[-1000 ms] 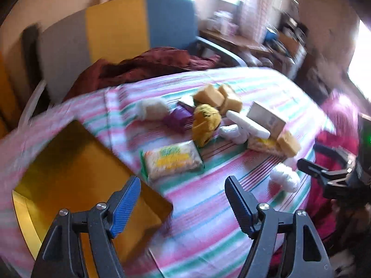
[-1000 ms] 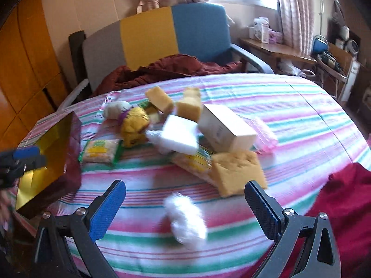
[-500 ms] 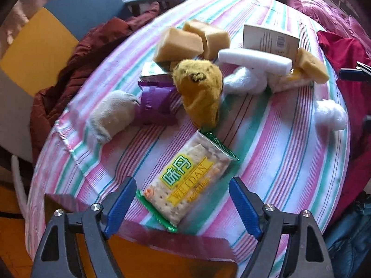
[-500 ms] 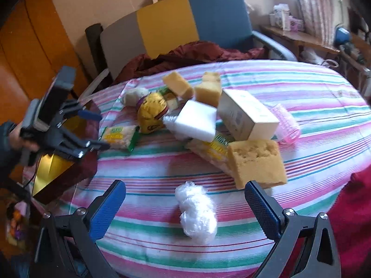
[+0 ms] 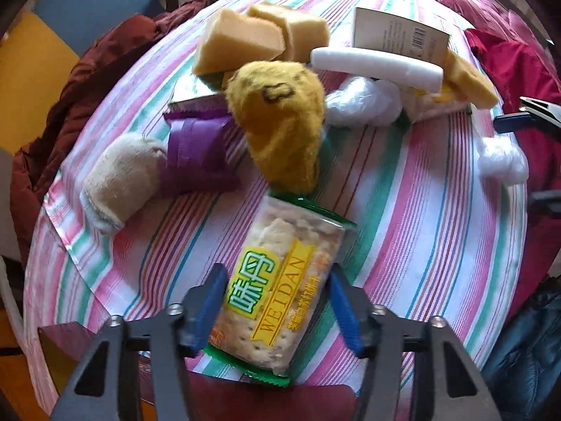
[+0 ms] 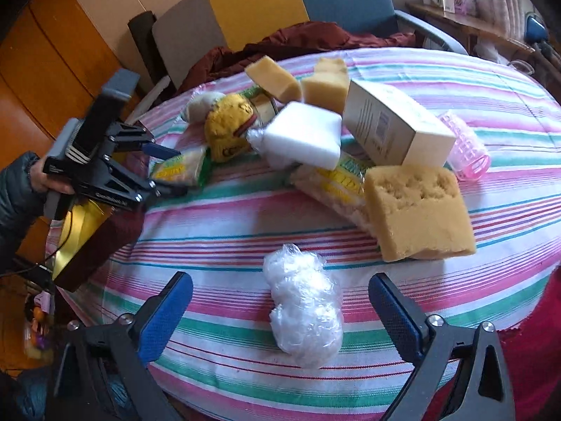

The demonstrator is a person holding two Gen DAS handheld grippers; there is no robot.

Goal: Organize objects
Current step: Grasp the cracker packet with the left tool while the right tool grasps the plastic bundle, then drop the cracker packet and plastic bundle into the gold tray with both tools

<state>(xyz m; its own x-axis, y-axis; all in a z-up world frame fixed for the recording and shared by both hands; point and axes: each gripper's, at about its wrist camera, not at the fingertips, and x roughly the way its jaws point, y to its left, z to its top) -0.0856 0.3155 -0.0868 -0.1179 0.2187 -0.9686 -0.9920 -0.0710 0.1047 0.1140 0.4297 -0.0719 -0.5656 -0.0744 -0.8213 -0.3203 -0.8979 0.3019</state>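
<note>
The cracker packet (image 5: 280, 291) lies flat on the striped tablecloth (image 5: 431, 231), near the edge of the round table. Its lower half is between the two blue pads of the left gripper (image 5: 277, 301), which comes from above. The jaws are closing on it; the left pad is at the packet's side and the right pad is just beside the other side, and I cannot tell if they press already. Just behind the packet stands a yellow plush toy (image 5: 280, 129), and to its left are a purple packet (image 5: 196, 151) and a beige plush toy (image 5: 119, 179). Farther back lie yellow sponges (image 5: 242, 42), a white foam block (image 5: 375, 68) and a cardboard box (image 5: 396, 31).

The ball of clear plastic film (image 6: 305, 305) lies on the same cloth, in the middle between the pads of the right gripper (image 6: 280, 315). These jaws are closing too, but they are wide and both pads are well apart from the ball. Behind it are a big sponge (image 6: 417, 210) and a pink hair roller (image 6: 466, 151). At the left edge of the table stands a golden box (image 6: 80, 238).
</note>
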